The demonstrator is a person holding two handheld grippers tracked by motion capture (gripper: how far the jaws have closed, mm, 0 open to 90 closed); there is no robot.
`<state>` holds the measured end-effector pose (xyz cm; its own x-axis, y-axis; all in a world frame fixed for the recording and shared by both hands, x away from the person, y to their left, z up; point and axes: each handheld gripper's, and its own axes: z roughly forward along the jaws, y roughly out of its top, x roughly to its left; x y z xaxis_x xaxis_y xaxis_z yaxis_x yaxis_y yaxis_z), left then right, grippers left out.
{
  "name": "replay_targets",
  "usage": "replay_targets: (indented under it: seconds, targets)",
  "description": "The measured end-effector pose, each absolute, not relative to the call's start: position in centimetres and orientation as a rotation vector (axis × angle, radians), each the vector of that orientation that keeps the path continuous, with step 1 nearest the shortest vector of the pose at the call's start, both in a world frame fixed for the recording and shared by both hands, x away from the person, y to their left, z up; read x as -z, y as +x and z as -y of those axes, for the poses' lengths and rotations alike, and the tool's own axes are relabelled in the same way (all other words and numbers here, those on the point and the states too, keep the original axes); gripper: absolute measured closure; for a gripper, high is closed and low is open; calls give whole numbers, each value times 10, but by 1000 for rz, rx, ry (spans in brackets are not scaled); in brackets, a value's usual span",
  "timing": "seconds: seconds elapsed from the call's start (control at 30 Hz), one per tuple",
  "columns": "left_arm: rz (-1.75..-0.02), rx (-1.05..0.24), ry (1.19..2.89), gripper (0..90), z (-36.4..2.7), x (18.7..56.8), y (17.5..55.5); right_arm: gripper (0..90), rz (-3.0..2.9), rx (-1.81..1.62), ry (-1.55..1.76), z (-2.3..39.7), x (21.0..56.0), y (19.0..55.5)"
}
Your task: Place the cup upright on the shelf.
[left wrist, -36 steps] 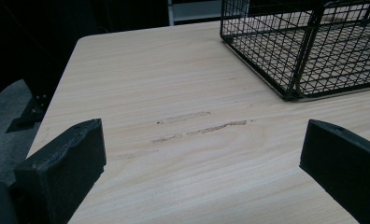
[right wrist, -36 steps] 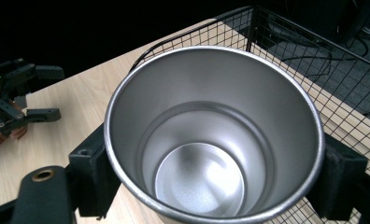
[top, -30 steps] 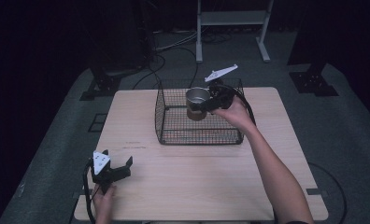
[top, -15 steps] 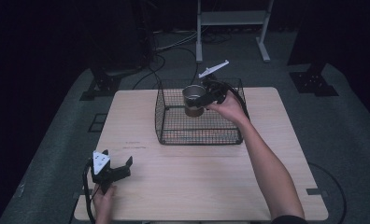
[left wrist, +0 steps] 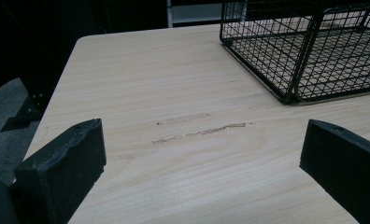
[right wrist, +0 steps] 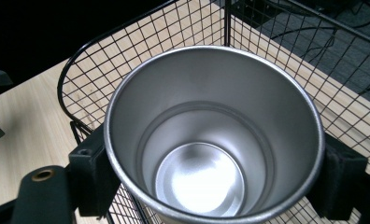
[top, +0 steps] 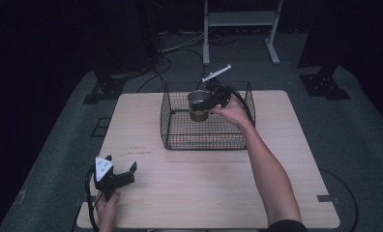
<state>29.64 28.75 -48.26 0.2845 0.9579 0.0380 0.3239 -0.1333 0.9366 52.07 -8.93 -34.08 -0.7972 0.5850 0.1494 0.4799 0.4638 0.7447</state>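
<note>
Right gripper (top: 210,99) fingers clamped around steel cup (right wrist: 211,135); left gripper (top: 113,176) fingers wide apart.

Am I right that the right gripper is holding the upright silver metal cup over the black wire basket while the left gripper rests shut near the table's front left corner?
Not quite: the left gripper is open, not shut; the left gripper view shows its black jaws set wide apart over the pale wooden table. The rest holds: the right gripper clamps the upright silver metal cup over the black wire basket, as the high view shows.
</note>
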Motion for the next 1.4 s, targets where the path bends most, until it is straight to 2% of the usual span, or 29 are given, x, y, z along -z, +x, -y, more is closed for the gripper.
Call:
replay_targets:
  seconds: [0.63,1.4]
  targets:
    - [-1195,-870,1629,0,-288,483,297,180,-2625,-1153,1054,84,387,539]
    - [-1193,-866,1628,0,-290,483,297,178,-2692,-1005,1091,75,415,548]
